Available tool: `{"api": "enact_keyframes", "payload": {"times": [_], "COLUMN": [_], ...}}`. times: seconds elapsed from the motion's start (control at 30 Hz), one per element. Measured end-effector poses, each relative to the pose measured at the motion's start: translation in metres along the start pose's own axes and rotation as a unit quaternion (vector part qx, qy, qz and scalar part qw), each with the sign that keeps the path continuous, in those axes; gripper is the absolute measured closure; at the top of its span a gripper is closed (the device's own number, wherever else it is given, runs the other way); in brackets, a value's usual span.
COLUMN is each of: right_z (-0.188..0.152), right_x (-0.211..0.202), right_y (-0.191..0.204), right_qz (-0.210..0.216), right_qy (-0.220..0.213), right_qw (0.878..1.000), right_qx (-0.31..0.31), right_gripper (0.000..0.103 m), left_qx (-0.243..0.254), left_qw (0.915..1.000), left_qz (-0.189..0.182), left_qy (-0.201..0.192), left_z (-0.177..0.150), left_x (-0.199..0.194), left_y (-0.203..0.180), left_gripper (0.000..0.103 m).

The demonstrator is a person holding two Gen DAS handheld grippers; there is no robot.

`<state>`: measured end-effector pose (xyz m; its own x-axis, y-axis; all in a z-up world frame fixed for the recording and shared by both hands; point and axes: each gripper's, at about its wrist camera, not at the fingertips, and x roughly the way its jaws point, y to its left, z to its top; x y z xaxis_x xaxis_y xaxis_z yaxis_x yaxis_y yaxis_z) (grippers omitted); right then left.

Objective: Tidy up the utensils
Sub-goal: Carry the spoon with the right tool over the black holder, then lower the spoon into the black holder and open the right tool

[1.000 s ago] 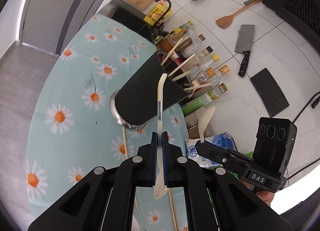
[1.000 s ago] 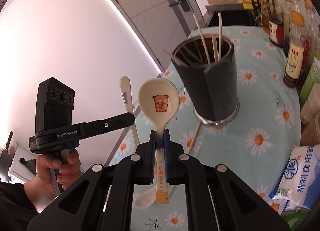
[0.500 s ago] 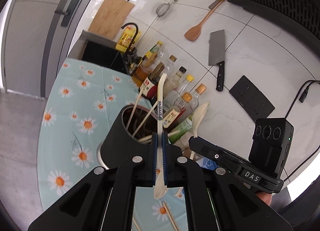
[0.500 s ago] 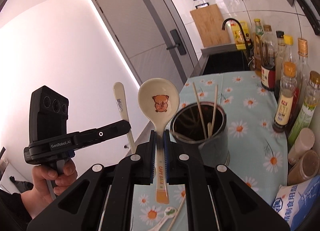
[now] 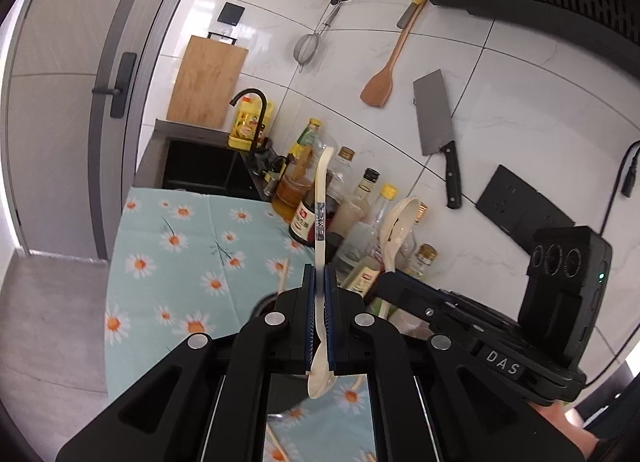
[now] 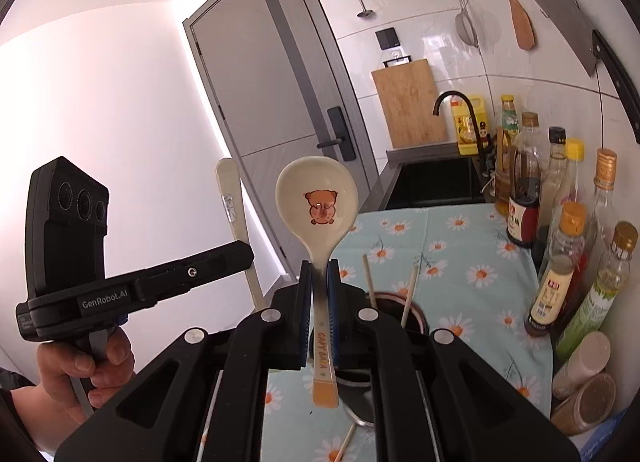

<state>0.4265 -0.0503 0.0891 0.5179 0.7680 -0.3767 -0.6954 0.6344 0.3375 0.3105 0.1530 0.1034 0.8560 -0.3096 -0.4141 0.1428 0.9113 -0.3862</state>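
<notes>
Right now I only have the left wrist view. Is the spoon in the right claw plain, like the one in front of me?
Observer: No. The right claw is shut on a cream spoon held bowl up, with a cartoon bear printed inside the bowl.
Reviewer: And the holder? The left claw hides nearly all of it here.
Observer: The dark holder sits just beyond the right claw, with two chopsticks standing in it.
Reviewer: What does the handle end of the bear spoon look like?
Observer: It is orange-tipped with lettering, and it pokes out behind the pads, nearest the camera.
</notes>
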Motion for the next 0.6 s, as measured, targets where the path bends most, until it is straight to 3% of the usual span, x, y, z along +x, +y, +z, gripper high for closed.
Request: {"api": "enact_keyframes", "payload": {"times": [0.6], "right_z": [0.002], "right_x": [0.036], "right_y": [-0.034], "right_qz": [-0.018], "right_qy": [-0.002], "right_qw": [0.999], "right_qx": [0.045], "right_gripper": [0.094], "left_qx": [0.003], "left_qw": [0.9999], "left_qz": [0.012], "left_qy": [0.011], "left_z": [0.007], "left_x": [0.052], "left_y": [0.012], "left_gripper": [0.099]}}
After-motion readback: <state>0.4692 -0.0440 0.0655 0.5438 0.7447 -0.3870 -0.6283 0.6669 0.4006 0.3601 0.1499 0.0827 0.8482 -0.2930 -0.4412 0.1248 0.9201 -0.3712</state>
